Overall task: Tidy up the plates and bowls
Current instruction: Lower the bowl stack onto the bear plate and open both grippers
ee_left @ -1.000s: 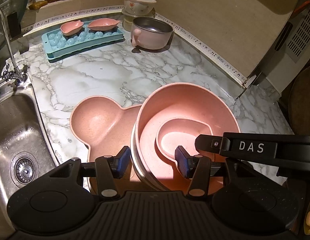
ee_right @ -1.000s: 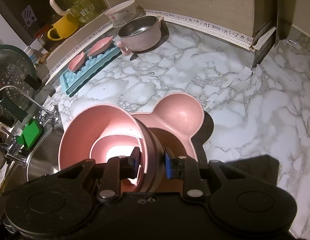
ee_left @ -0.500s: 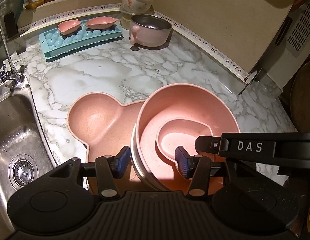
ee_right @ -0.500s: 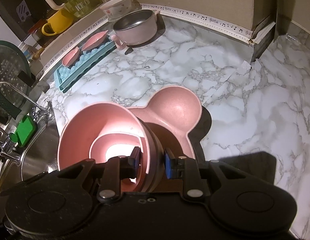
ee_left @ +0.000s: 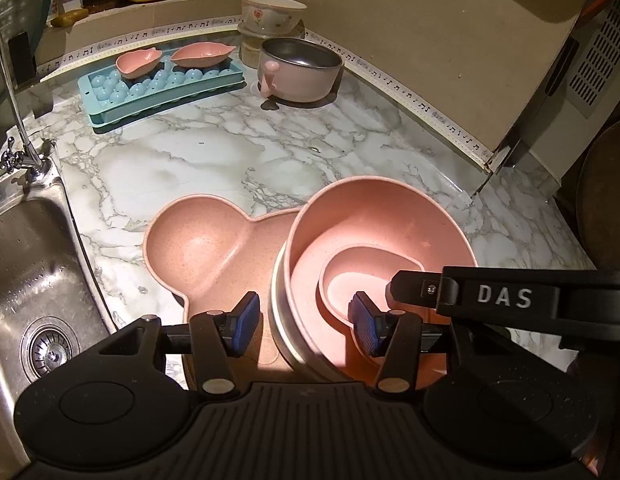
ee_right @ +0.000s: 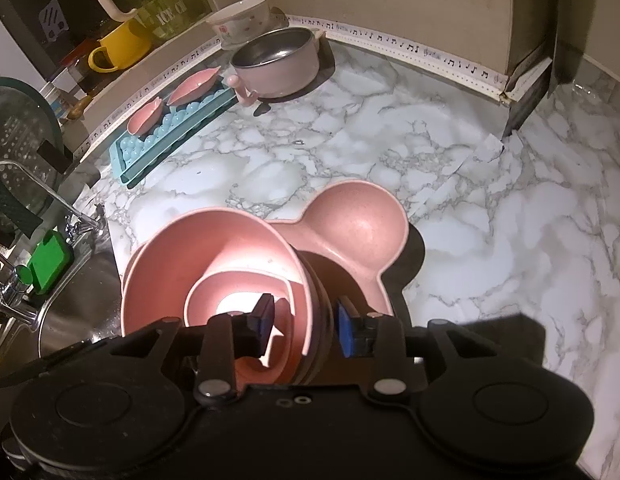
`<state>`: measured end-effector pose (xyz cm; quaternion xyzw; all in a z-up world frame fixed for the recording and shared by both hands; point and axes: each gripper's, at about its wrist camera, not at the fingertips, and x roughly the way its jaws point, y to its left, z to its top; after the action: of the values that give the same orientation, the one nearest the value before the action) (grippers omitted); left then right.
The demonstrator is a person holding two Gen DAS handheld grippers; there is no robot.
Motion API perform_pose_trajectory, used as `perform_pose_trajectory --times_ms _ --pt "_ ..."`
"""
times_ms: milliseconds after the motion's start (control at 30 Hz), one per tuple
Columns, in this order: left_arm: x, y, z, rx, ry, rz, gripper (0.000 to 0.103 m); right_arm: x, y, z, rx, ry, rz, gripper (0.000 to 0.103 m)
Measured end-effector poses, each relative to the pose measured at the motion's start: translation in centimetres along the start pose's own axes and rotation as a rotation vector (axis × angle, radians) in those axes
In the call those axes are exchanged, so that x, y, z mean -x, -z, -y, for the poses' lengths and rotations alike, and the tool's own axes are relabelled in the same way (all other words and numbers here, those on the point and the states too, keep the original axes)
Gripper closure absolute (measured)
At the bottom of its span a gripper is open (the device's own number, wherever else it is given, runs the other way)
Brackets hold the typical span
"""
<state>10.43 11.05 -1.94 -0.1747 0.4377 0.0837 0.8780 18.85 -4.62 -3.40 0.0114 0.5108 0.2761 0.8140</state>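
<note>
A stack of pink bowls with a small pink dish inside rests on a pink bear-shaped plate on the marble counter. My left gripper is open, its pads on either side of the stack's near rim without pressing it. My right gripper is shut on the stack's rim, one pad inside, one outside. In the right wrist view the bear plate lies under the bowls.
A steel sink and tap lie left. At the back stand a blue ice tray with two small pink dishes, a metal-lined pink bowl, a floral bowl. A wall panel is on the right.
Both grippers, with the stack and bear plate, have shifted slightly towards the sink side of the counter. The grips have not changed.
</note>
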Motion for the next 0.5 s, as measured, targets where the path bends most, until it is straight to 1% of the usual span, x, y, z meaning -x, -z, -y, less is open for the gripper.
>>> perform_pose_trajectory --times_ms 67,133,200,333,400,467,500 --pt "0.2 0.0 0.0 -0.007 0.002 0.002 0.052 0.2 0.1 0.1 0.000 -0.002 0.008 0.064" --pt "0.5 0.1 0.0 -0.019 0.001 0.015 0.047 0.5 0.3 0.1 -0.004 -0.005 0.016 0.061" --pt "0.9 0.2 0.0 -0.030 -0.007 0.030 0.042 0.9 0.4 0.2 -0.003 -0.007 0.026 0.061" --pt "1.6 0.1 -0.1 -0.039 -0.008 0.044 0.041 1.7 0.5 0.2 0.003 -0.012 0.050 0.058" --pt "2.0 0.2 0.0 -0.047 -0.012 0.057 0.040 2.1 0.6 0.2 0.005 -0.019 0.060 0.054" --pt "2.4 0.2 0.0 -0.053 -0.020 0.068 0.040 2.6 0.7 0.2 0.015 -0.028 0.071 0.048" --pt "2.6 0.3 0.0 -0.056 -0.022 0.073 0.039 2.8 0.7 0.1 0.026 -0.036 0.074 0.048"
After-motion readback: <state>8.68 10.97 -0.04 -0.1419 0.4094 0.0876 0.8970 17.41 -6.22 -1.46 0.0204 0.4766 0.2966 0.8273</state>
